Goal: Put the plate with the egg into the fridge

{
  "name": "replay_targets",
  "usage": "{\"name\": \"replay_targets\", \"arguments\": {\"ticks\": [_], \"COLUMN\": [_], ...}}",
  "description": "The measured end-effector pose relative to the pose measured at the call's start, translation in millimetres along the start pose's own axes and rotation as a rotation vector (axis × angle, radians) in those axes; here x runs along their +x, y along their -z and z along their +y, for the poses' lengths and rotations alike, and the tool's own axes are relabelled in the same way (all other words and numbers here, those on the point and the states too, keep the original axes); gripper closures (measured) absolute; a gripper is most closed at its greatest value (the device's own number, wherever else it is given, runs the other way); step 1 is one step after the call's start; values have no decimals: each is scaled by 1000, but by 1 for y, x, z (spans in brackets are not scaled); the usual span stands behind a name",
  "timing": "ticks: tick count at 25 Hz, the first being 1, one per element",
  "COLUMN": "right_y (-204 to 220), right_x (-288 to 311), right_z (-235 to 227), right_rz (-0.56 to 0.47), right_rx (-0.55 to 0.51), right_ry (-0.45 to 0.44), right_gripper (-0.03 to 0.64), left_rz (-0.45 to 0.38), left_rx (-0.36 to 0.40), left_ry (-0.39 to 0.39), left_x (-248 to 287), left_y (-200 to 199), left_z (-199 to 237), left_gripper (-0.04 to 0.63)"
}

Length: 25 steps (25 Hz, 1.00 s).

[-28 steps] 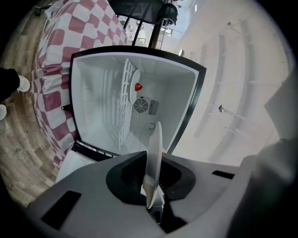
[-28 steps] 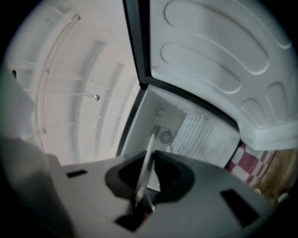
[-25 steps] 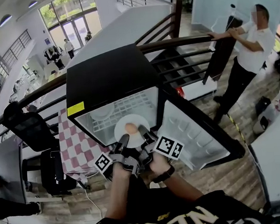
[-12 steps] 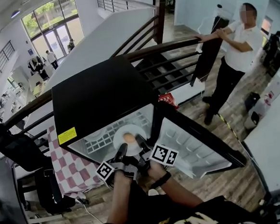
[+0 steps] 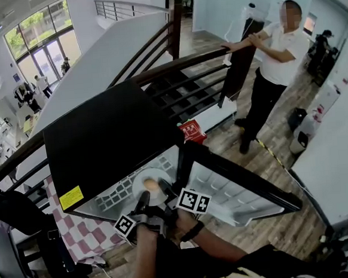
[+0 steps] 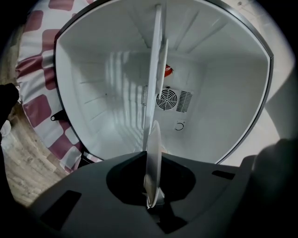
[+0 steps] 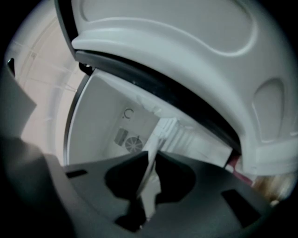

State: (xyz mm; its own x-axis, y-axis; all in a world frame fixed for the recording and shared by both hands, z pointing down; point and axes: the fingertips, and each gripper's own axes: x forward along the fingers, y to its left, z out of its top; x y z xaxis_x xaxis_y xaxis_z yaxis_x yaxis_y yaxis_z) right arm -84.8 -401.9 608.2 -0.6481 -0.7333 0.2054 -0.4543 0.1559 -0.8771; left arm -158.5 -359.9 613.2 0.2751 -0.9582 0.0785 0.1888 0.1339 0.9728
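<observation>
A white plate (image 5: 148, 180) with a brown egg (image 5: 157, 194) on it hangs level at the mouth of the open black mini fridge (image 5: 102, 141), just over its white wire shelf (image 5: 119, 195). My left gripper (image 5: 143, 199) is shut on the plate's near rim. My right gripper (image 5: 166, 187) is shut on the rim beside it. In the left gripper view the plate (image 6: 152, 162) shows edge-on between the jaws, with the white fridge interior (image 6: 93, 93) and its rear fan (image 6: 166, 99) behind. The right gripper view shows the plate's edge (image 7: 148, 183) under the door's inner liner (image 7: 186, 51).
The fridge door (image 5: 238, 191) stands open to the right. A red-and-white checkered cloth (image 5: 80, 237) covers the table under the fridge. A dark stair railing (image 5: 174, 66) runs behind it. A person in a white shirt (image 5: 278, 49) stands at the railing, back right.
Both grippers have carried the plate forward into the fridge opening. The fridge's top now hides more of the plate, and the head view has shifted closer.
</observation>
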Motion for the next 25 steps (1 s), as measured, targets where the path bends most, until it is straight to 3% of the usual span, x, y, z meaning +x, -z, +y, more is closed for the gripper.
{"name": "replay_targets", "arguments": {"ticks": [19, 25], "right_y": [-6, -5], "right_x": [25, 30], "right_z": [-7, -10], "right_rz": [-41, -29], "right_rx": [66, 98], "right_ry": [0, 37], "right_gripper": [567, 566], "left_rz": [4, 9], "left_rx": [-11, -75], "left_ry": [-38, -57], "left_x": [20, 23], "left_y": [-21, -25], "left_z": [0, 2], "left_gripper": [541, 535]}}
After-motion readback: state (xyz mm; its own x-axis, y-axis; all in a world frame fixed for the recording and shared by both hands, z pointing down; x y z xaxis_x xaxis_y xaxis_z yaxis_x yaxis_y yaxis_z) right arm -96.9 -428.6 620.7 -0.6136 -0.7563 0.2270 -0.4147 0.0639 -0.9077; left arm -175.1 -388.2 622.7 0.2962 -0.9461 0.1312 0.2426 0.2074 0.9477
